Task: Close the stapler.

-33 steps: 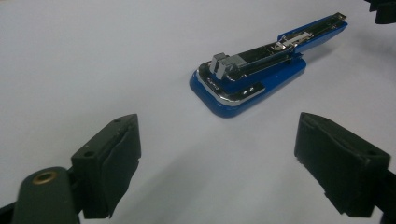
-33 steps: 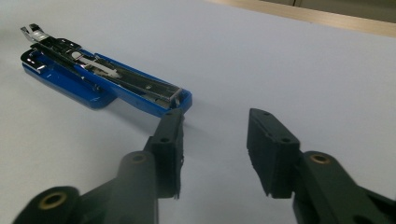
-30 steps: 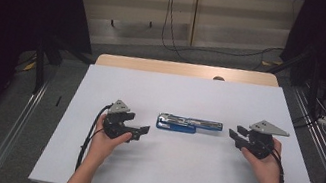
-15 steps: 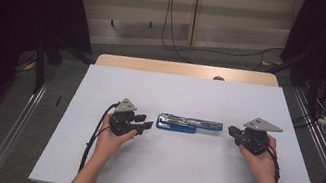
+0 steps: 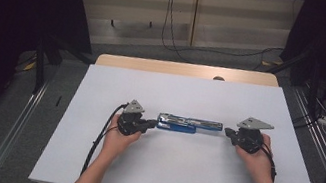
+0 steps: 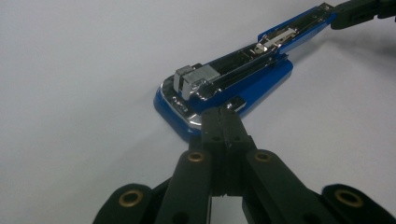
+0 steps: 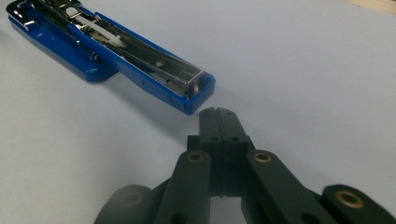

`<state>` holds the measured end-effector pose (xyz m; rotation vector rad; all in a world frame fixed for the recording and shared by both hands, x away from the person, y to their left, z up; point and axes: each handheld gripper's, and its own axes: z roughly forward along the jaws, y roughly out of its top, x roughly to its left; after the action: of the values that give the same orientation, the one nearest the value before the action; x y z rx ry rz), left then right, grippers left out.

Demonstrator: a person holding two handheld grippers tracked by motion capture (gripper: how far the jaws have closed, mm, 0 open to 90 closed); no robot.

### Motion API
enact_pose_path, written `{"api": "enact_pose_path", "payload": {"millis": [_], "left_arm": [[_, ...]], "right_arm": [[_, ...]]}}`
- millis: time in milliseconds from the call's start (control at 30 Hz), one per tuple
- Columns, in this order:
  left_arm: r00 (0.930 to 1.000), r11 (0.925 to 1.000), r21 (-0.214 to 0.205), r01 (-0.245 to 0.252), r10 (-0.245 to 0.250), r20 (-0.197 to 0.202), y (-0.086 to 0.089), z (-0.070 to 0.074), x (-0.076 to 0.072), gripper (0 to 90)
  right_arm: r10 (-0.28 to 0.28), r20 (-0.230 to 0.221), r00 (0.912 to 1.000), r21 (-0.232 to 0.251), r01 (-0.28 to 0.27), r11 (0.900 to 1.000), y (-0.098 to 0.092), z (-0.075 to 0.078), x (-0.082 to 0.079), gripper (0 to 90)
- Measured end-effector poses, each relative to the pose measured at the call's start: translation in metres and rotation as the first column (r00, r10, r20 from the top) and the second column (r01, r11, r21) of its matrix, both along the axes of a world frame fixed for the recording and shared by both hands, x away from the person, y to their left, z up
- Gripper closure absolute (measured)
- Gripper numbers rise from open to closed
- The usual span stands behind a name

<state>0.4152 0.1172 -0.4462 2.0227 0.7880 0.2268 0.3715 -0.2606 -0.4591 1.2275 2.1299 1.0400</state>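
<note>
Stapler [image 5: 189,125], blue plastic with chrome magazine, lying opened flat at mid-table on the white tabletop [image 5: 186,177]; left gripper [image 6: 222,116] and right gripper [image 7: 218,117], jaws just pressed together empty, at either end; handling not yet begun.

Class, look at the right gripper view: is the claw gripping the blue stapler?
No: the right claw is shut on nothing, just short of the blue stapler.

The stapler [image 5: 189,125] lies on the worktop [image 5: 186,177], between the left gripper [image 5: 149,124] and the right gripper [image 5: 229,132].
</note>
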Motion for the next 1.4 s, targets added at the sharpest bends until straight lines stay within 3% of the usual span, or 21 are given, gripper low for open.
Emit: {"api": "enact_pose_path", "payload": {"millis": [133, 267, 533, 1067, 1167, 1400], "left_arm": [[1.0, 0.9998, 0.018, -0.01, 0.01, 0.0, -0.004, -0.003, 0.004, 90.0], [1.0, 0.9998, 0.018, 0.001, -0.001, 0.003, -0.008, -0.008, 0.008, 90.0], [0.9999, 0.9999, 0.01, 0.003, -0.003, 0.016, -0.017, -0.011, 0.009, 90.0], [0.9982, 0.9995, 0.032, -0.002, 0.0, 0.06, -0.022, -0.015, 0.01, 90.0], [0.999, 0.9998, 0.018, -0.003, 0.002, 0.044, -0.022, -0.016, 0.009, 90.0], [0.9987, 0.9998, 0.019, -0.008, 0.007, 0.05, -0.023, -0.016, 0.009, 90.0]], "right_arm": [[-0.01, 0.016, 0.9998, 0.01, 0.01, 0.9999, 0.001, 0.002, 0.0, 90.0], [0.001, -0.001, 1.0, -0.007, -0.001, 1.0, 0.005, 0.002, 0.0, 90.0], [0.004, 0.006, 1.0, -0.005, -0.004, 1.0, 0.006, 0.004, -0.001, 90.0], [0.025, -0.045, 0.9987, -0.001, -0.026, 0.9997, 0.006, 0.0, -0.001, 90.0], [0.035, -0.061, 0.9975, 0.005, -0.035, 0.9994, 0.008, -0.002, -0.001, 90.0], [0.039, -0.058, 0.9975, 0.014, -0.038, 0.9992, 0.01, -0.003, -0.001, 90.0]]}}
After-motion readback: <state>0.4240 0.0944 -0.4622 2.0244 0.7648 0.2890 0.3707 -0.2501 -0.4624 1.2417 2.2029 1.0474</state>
